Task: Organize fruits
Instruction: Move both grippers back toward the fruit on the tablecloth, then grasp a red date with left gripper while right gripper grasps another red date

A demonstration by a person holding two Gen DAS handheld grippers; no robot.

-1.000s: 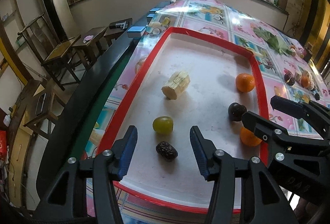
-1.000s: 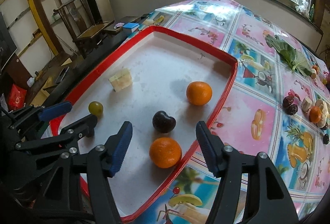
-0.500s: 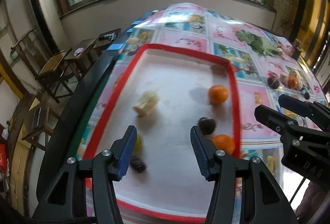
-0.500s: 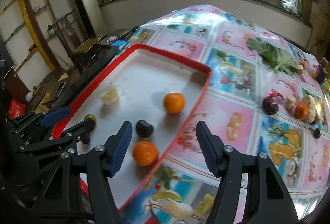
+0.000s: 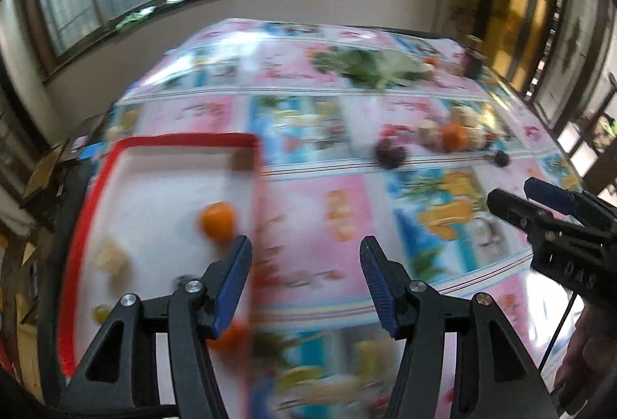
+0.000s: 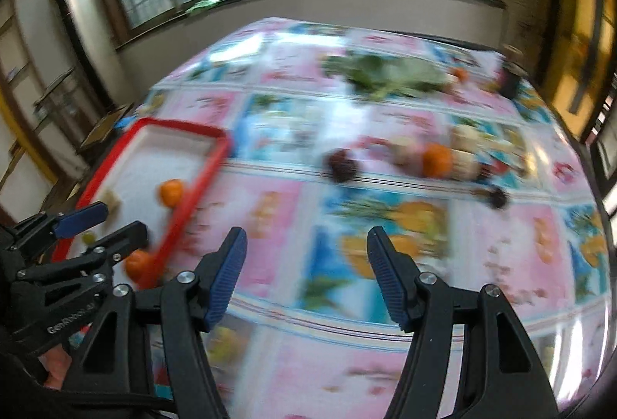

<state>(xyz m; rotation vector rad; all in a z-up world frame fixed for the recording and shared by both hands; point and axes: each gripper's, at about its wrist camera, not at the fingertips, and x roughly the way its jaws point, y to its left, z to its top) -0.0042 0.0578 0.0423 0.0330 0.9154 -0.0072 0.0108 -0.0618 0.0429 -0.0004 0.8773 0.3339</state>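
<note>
Table under fruit-print cloth [image 6: 385,361], red-rimmed tray [image 6: 175,126], leafy greens [image 6: 385,76], loose fruit cluster [image 6: 435,159]

A tray [image 5: 166,140] lies on the left part of the bench [image 5: 308,195], and in it an orange [image 5: 218,220] sits near the right wall, a cut chunk [image 5: 110,257] lies left of that, and a second orange [image 6: 137,263] lies nearer, by the near right rim. To the right of the tray, well apart from it and farther back, a row of fruits [image 6: 424,159] lies across the bench, and behind that row, at the far side, lies a bunch of leaves [image 6: 385,74]. The left hand-held gripper [image 5: 304,276] hangs over the tray's right rim, and the right hand-held gripper [image 6: 306,272] hangs over bare bench to its right, nearer than the row.
</note>
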